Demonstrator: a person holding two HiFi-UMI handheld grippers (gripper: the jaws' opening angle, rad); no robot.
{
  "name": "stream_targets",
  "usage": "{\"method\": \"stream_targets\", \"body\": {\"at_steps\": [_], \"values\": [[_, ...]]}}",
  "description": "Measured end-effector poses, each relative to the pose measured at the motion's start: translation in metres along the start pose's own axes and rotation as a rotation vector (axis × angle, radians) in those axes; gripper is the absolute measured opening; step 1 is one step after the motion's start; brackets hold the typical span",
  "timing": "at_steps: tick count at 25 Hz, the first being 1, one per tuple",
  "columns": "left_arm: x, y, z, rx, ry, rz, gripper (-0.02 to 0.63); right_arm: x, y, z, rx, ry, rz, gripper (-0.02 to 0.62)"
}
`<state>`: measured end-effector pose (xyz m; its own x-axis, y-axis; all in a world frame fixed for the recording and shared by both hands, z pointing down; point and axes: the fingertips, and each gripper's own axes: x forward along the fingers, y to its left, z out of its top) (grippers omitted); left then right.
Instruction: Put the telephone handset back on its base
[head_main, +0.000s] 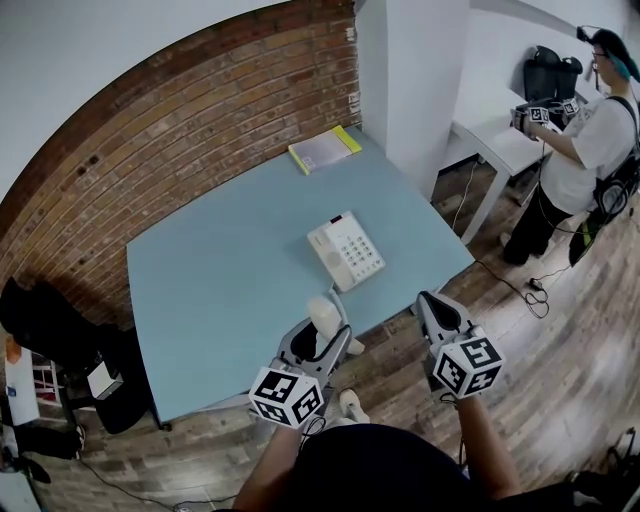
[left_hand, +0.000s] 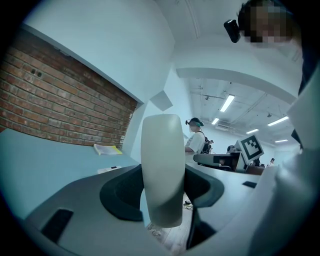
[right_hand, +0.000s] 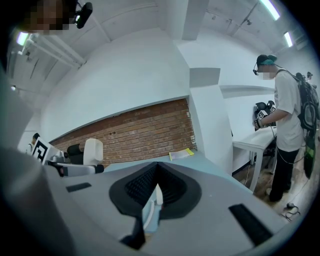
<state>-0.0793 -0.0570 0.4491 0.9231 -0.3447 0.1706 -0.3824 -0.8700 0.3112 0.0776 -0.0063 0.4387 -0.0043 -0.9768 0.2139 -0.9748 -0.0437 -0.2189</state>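
Observation:
The white telephone base (head_main: 346, 251) with its keypad lies near the front edge of the light blue table (head_main: 220, 280). My left gripper (head_main: 322, 335) is shut on the cream handset (head_main: 324, 318), held upright at the table's front edge, short of the base. In the left gripper view the handset (left_hand: 161, 167) stands between the dark pads. A thin cord (head_main: 340, 300) runs from the base toward the handset. My right gripper (head_main: 432, 305) hovers shut and empty off the front right of the table; its view shows the pads (right_hand: 150, 187) meeting, and the handset (right_hand: 93, 150) at left.
A yellow-edged booklet (head_main: 322, 149) lies at the table's far corner by a white pillar (head_main: 410, 80). A brick wall (head_main: 180, 130) runs behind. A person (head_main: 590, 140) stands at a white desk (head_main: 505, 150) to the right. Cables (head_main: 520, 290) trail on the wood floor.

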Motion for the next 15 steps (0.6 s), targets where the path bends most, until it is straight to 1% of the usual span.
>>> {"method": "stream_targets", "body": {"at_steps": [10, 15], "values": [[0.013, 0.027, 0.007, 0.011, 0.018, -0.039, 0.235, 0.034, 0.009, 0.014, -0.008, -0.019, -0.009, 0.012], [0.018, 0.039, 0.008, -0.004, 0.019, -0.058, 0.235, 0.047, 0.011, 0.019, -0.006, -0.024, -0.011, 0.012]]}}
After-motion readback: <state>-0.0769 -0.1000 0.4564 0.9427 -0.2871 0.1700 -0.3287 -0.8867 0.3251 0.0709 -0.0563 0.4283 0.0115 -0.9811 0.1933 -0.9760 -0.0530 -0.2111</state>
